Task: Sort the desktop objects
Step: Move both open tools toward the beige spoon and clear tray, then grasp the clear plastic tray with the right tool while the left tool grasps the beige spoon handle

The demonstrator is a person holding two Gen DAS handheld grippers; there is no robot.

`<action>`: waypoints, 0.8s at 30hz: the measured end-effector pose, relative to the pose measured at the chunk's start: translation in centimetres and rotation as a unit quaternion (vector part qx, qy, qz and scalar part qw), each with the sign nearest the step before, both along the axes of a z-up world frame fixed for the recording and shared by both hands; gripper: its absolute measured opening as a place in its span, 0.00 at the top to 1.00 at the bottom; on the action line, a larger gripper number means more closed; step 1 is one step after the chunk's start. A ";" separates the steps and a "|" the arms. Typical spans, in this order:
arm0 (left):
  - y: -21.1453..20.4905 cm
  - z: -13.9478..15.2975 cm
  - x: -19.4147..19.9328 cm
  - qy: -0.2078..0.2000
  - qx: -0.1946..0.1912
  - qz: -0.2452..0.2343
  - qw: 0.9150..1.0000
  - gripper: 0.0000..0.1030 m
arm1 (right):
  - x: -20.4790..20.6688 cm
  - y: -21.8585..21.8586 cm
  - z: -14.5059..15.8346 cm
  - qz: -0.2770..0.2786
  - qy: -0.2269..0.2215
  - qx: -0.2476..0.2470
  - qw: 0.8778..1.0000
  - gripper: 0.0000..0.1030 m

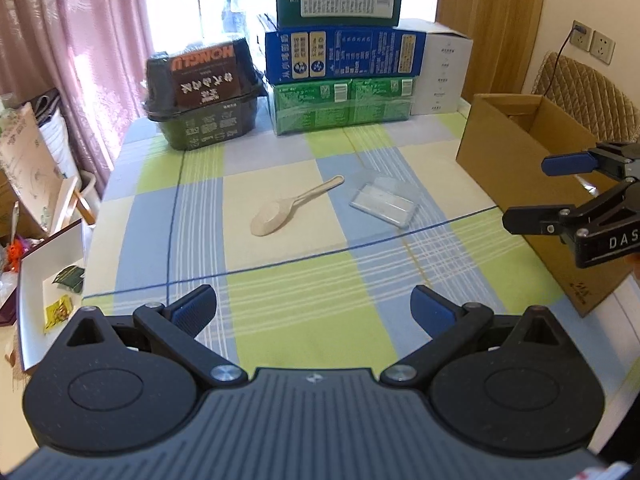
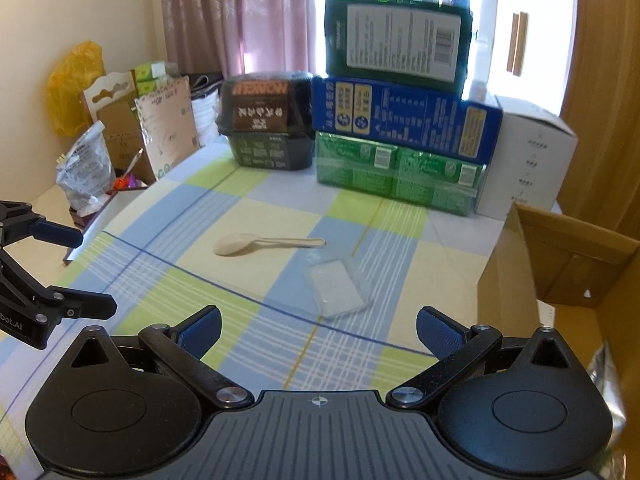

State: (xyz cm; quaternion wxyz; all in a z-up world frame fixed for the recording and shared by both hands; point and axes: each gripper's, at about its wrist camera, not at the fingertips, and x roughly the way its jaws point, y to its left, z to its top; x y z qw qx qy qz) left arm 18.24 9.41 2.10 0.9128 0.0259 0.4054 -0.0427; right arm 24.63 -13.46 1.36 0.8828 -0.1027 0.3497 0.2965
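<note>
Tabletop under a checked cloth of blue, green and cream, seen from both wrist cameras

Back edge: stack of cartons, dark green on blue on green, a white box at its right, a black lidded food container at its left

Cardboard box stands open-topped on the right side of the tabletop; in the right wrist view its near wall sits just right of centre

Left gripper held low over the near edge of the tabletop, pointing toward the stack, jaws spread wide, nothing between the blue pads. From the right wrist view it enters at the left edge, fingers level and parted

Right gripper likewise low and forward-facing, jaws wide apart and empty. From the left wrist view it comes in from the right, in front of the cardboard box wall, fingers pointing left, one above the other

Clear plastic case lies flat mid-tabletop, just right of the spoon, apart from it; nearer the right gripper

Beige spoon lies flat at centre, bowl toward the near left, handle toward the far right; touched by neither gripper
</note>
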 end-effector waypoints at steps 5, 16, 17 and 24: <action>0.7 -1.7 3.7 0.010 0.028 -0.027 0.999 0.01 | 2.9 1.1 -1.5 0.015 0.008 -0.020 1.000 0.02; 2.3 -4.8 10.7 0.026 0.061 -0.083 0.994 0.02 | 8.0 3.1 -5.3 0.039 0.038 -0.042 0.998 0.02; 2.4 -5.1 11.2 0.028 0.064 -0.088 0.994 0.03 | 8.3 3.2 -5.5 0.042 0.038 -0.042 0.998 0.03; 2.9 -7.5 14.7 0.036 0.075 -0.123 0.989 0.12 | 10.0 4.2 -7.2 0.048 0.039 -0.052 0.997 0.19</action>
